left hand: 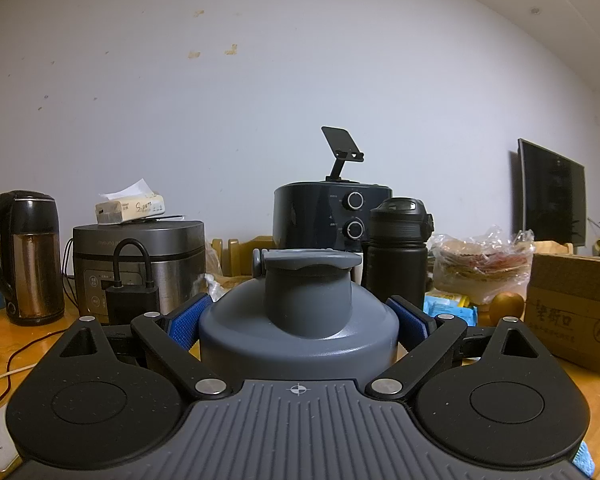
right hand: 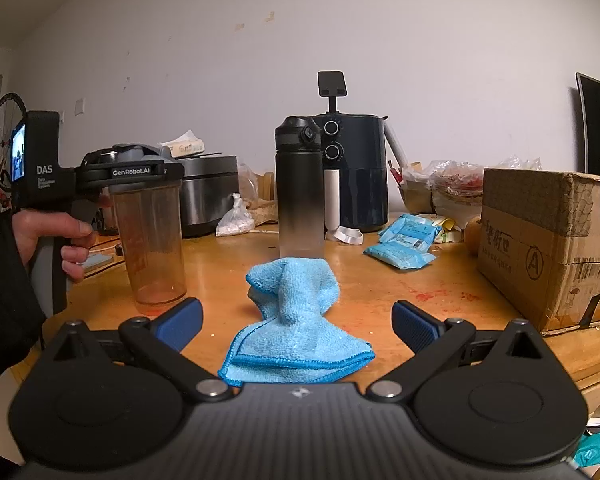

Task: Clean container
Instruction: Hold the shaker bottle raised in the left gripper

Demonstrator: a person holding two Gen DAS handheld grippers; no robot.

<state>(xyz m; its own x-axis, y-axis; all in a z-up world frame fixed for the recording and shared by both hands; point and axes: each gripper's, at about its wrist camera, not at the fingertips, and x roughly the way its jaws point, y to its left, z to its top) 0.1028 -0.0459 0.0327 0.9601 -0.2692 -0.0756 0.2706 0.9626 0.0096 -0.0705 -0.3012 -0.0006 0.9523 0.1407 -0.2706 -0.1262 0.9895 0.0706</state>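
Observation:
A clear, orange-tinted shaker bottle [right hand: 152, 248] with a grey lid [left hand: 300, 312] stands upright at the left of the wooden table [right hand: 380, 292], with reddish residue at its base. My left gripper [left hand: 300, 316] is shut on the lid, blue pads [left hand: 188, 320] pressed to both sides. From the right wrist view, a hand holds that left gripper [right hand: 136, 170] at the bottle's top. A crumpled light-blue cloth [right hand: 296, 320] lies on the table. My right gripper [right hand: 298, 318] hangs open over the cloth, its fingers apart on either side.
A black gradient bottle [right hand: 300, 188] and a dark air fryer [right hand: 356, 168] stand behind the cloth. A cardboard box [right hand: 552, 240] sits at the right, blue packets [right hand: 404, 244] beside it. A rice cooker [right hand: 208, 196] and a kettle [left hand: 24, 256] are at the left.

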